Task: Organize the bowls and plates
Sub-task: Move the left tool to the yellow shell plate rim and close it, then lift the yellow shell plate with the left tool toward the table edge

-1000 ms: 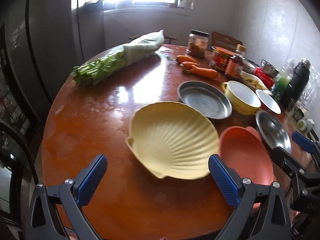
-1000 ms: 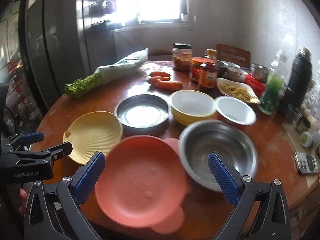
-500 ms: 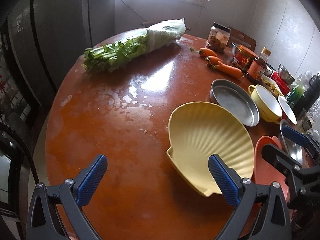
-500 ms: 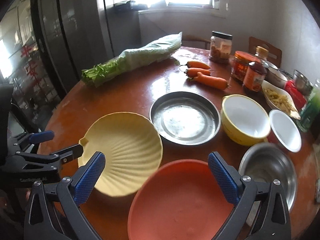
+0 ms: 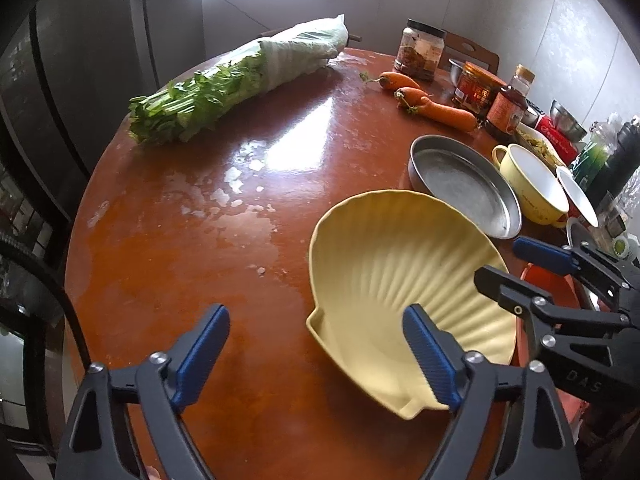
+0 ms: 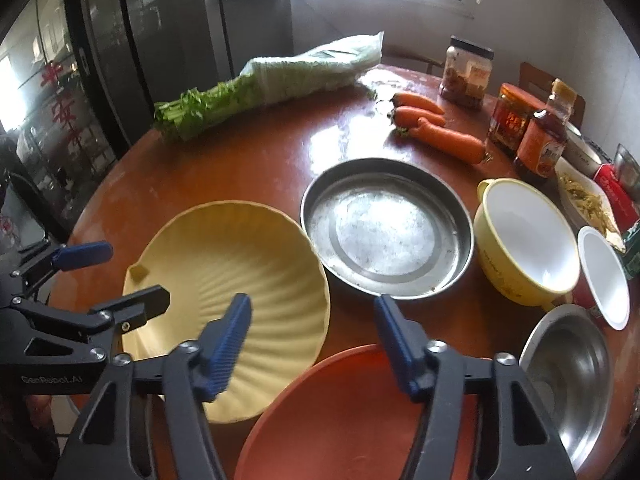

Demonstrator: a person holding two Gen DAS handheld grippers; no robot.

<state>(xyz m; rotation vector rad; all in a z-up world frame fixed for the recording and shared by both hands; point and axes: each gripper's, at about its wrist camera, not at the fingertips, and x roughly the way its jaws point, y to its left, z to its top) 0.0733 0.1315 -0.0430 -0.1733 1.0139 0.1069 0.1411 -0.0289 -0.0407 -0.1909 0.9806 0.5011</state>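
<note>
A yellow shell-shaped plate lies on the round brown table, its right edge over an orange plate. My left gripper hangs over the shell plate's near left corner. Its jaws are closing, and the pads stand clear of the corner between them. My right gripper straddles the shell plate's right rim, jaws closing, pads not touching. A steel plate, a yellow handled bowl, a white bowl and a steel bowl sit to the right.
A wrapped bunch of greens lies at the table's far left, and carrots lie behind the steel plate. Jars and a bottle crowd the far right edge, with a dish of food beside them. A dark fridge stands behind the table.
Both grippers have come down and in toward the yellow shell plate, one on each side. Both pairs of jaws have narrowed, the right pair much more.
</note>
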